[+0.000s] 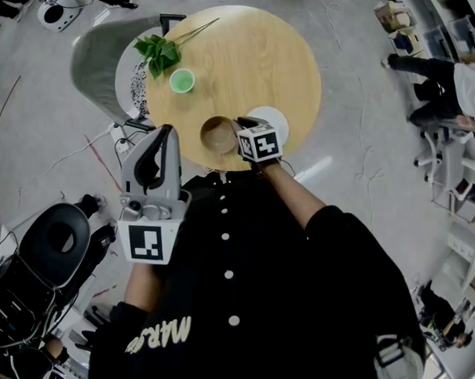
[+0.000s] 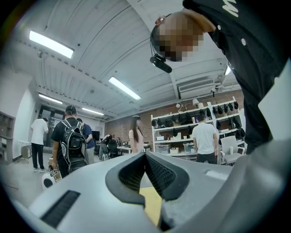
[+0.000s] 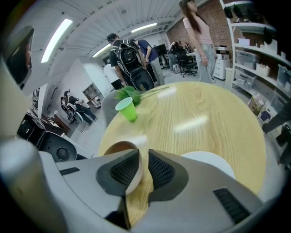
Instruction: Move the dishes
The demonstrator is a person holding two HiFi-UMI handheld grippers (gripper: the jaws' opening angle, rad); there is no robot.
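Brown bowl [image 3: 116,148] is sitting w/ its rim btwn R gripper [image 3: 144,155] jaws, slightly parted, not pinching; L gripper [image 2: 145,157] is hanging closed, empty.

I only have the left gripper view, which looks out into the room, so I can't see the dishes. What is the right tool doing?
Observer: The right tool is at the brown bowl. The bowl's wall stands between its jaws, but a gap shows at one pad, so it isn't clamped.
Operator: Where does that bowl sit?
Observer: At the near edge of the round table, to the left of a white plate.
Operator: Anything else on there?
Observer: A green cup farther back, beside a leafy sprig.
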